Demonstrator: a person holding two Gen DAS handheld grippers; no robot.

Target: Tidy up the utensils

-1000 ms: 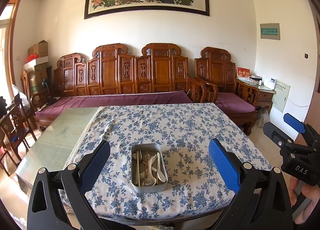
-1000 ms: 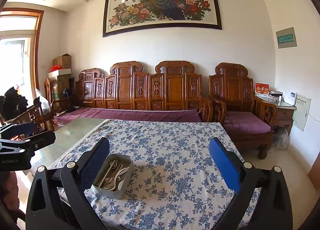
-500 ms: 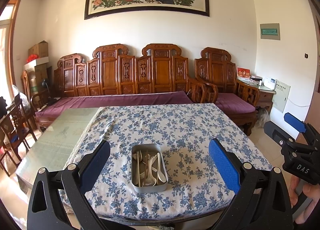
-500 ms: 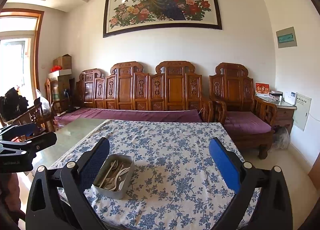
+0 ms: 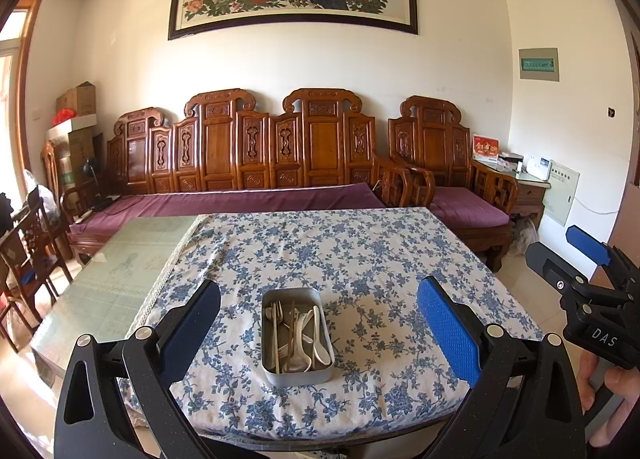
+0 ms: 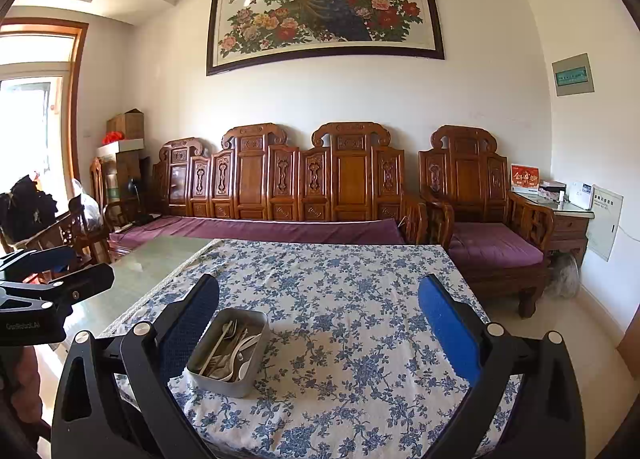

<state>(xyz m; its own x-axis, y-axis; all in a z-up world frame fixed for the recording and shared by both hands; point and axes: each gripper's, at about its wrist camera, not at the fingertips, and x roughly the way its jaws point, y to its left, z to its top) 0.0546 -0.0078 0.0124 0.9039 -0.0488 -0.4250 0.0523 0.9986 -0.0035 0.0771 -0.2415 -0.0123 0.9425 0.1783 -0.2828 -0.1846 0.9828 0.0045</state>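
A grey metal tin (image 5: 297,373) (image 6: 200,373) stands near the front edge of a table with a blue-flowered cloth (image 5: 360,259) (image 6: 360,319). Inside lie white spoons (image 5: 316,335) (image 6: 240,355), a fork and chopsticks, mixed together. My left gripper (image 5: 318,319) hangs open before the table, the tin centred between its blue pads. My right gripper (image 6: 318,319) is open too, to the right of the tin and empty. The right gripper also shows at the right edge of the left wrist view (image 5: 576,259), held by a hand (image 5: 612,399).
The table's left part is bare green glass (image 5: 120,267). A carved wooden bench with purple cushions (image 5: 240,203) runs behind the table, an armchair (image 5: 460,195) at its right. Wooden chairs (image 5: 24,259) stand at the left. Tiled floor (image 6: 560,323) lies to the right.
Both grippers hold almost still and stay open. The right gripper has crept slightly towards the tin; nothing on the table has moved.
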